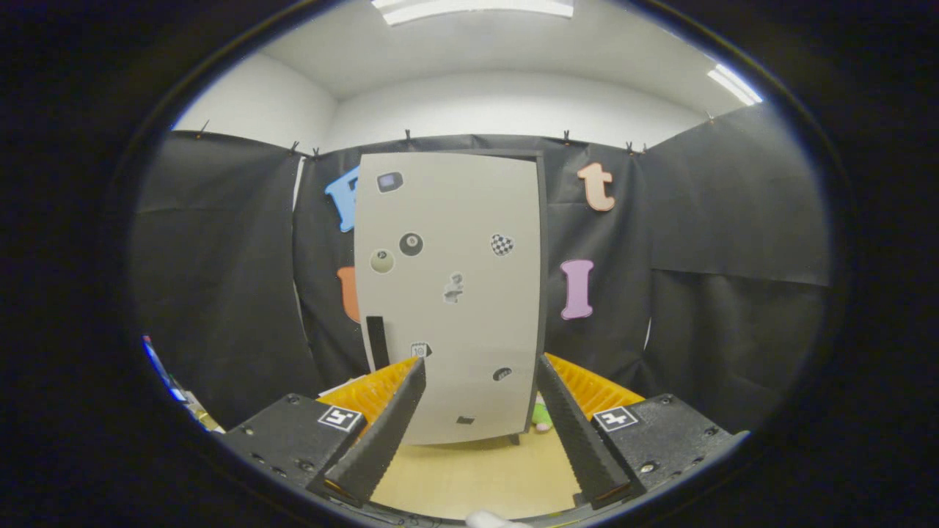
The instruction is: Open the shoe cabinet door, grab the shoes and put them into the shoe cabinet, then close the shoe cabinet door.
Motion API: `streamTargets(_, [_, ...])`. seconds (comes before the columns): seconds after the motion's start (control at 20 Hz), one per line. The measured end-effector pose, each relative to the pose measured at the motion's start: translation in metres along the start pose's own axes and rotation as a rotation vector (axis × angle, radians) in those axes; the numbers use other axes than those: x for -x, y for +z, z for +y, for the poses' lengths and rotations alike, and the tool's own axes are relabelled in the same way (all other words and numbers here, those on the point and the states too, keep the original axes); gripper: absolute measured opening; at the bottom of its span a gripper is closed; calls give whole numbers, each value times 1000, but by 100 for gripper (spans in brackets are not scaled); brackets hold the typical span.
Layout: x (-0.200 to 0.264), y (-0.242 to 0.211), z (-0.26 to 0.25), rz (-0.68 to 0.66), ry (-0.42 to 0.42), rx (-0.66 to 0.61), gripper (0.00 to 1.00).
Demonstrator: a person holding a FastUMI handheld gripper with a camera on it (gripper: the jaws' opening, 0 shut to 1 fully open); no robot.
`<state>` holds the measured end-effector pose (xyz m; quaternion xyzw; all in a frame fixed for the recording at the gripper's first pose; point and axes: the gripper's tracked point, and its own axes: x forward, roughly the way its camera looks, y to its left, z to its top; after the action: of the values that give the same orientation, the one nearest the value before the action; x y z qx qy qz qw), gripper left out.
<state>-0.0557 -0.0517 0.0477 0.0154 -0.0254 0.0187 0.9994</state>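
We hold the gripper [480,381] low over the wooden floor [477,477], its two fingers spread wide apart with nothing between them but open air. Straight ahead, well beyond the fingertips, stands the shoe cabinet [451,293], tall and pale, with its door shut and facing us. Small stickers are scattered over the door, and a dark vertical handle [376,341] sits near its lower left edge, just beyond the left finger. At the cabinet's lower right corner, on the floor, we see a small green and pink thing [541,416], partly hidden by the right finger; we cannot tell what it is. Black cloth hangs behind the cabinet.
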Motion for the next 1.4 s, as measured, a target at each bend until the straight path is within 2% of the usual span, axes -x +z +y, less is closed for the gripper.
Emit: streamTargets(1.4, [20,1,-3,-7,-1,-14,99])
